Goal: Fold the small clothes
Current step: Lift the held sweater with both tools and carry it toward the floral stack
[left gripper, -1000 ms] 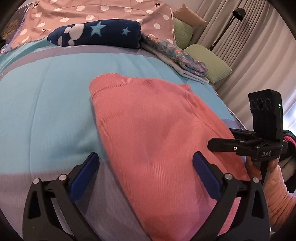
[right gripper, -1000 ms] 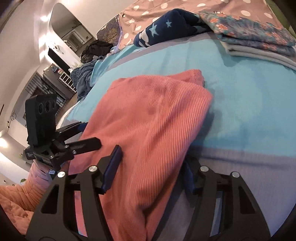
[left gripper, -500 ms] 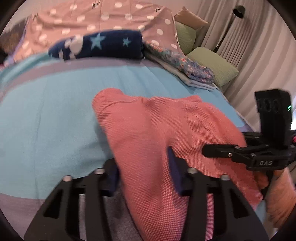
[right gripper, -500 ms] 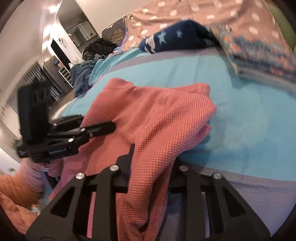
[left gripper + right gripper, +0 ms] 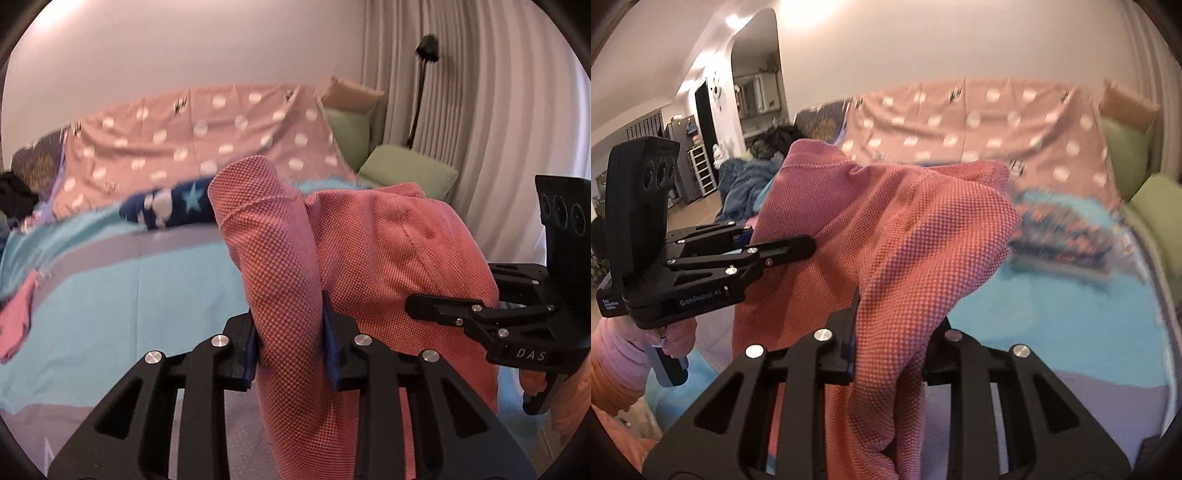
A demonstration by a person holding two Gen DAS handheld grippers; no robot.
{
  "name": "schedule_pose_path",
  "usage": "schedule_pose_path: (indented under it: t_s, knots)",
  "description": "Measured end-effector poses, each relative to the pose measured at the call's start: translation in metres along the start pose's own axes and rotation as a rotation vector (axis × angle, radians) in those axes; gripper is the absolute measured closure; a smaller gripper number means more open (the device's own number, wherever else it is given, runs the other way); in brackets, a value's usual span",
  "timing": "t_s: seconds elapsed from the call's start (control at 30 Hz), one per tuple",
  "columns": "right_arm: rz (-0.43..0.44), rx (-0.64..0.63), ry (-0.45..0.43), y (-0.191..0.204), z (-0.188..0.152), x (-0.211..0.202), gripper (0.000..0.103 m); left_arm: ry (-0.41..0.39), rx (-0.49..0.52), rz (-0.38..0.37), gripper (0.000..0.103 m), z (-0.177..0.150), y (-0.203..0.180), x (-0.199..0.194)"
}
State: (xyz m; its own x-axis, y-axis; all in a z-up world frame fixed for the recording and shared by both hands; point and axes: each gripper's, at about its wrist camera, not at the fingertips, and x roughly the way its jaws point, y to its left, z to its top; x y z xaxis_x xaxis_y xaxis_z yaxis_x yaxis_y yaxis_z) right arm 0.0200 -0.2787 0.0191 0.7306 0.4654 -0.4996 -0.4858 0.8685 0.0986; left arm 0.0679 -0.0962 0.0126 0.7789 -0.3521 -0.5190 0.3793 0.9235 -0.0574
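Both hand-held grippers have come up off the bed since a second ago, when they lay spread wide at the near edge of a coral knit garment that was flat on the cover; now the cloth hangs bunched between them.

From the left wrist view, the left hand-held gripper (image 5: 288,338) sits at the bottom centre of the frame, its blue pads (image 5: 330,341) clamped on a thick fold of the coral garment (image 5: 280,266), jaws closing on it. The fold stands up through the middle of the picture and the rest drapes to the right, where the right hand-held gripper (image 5: 436,310) shows side-on at mid right, its tips against the cloth.

From the right wrist view, the right hand-held gripper (image 5: 890,343) is at the bottom centre, gripping another bunch of the same garment (image 5: 905,240), which rises to a peak at upper centre and falls toward the lower middle. The left hand-held gripper (image 5: 798,247) shows at mid left, its tips against the cloth, held by a hand (image 5: 670,336) in a pink sleeve.

Behind, the bed's turquoise cover (image 5: 110,295) fills the left half, with a folded navy star-print piece (image 5: 173,206) on it and a pink dotted sheet (image 5: 184,147) above that. Green cushions (image 5: 410,170) lie at right centre.
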Motion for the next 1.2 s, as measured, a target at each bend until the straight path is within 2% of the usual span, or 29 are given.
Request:
schedule_pose_path:
  t_s: [0.2,0.37,0.5,0.6,0.73,0.87,1.03,1.2]
  knots:
    - [-0.087,-0.034,-0.117,-0.012,0.030,-0.047,0.079,-0.118,0.049,-0.042,0.075,0.036,-0.031,-0.029]
    - [-0.189,-0.043,-0.184,-0.045,0.072,-0.076,0.079,-0.203,0.119,-0.067,0.075,0.091,-0.064,-0.031]
    - [-0.267,-0.053,-0.218,-0.080,0.113,-0.080,0.079,-0.245,0.176,-0.077,0.075,0.139,-0.088,-0.023]
    - [-0.296,-0.034,-0.225,-0.108,0.140,-0.075,0.079,-0.266,0.212,-0.066,0.075,0.174,-0.103,-0.010]
    - [-0.346,0.005,-0.212,-0.147,0.170,-0.057,0.079,-0.269,0.235,-0.033,0.075,0.207,-0.117,0.016]
    - [-0.374,0.048,-0.191,-0.182,0.185,-0.031,0.079,-0.213,0.241,-0.004,0.075,0.234,-0.124,0.060]
    - [-0.346,0.116,-0.158,-0.234,0.195,0.020,0.079,-0.178,0.230,0.019,0.075,0.248,-0.123,0.109]
    - [-0.342,0.168,-0.059,-0.280,0.198,0.101,0.079,-0.111,0.216,0.056,0.074,0.246,-0.112,0.181]
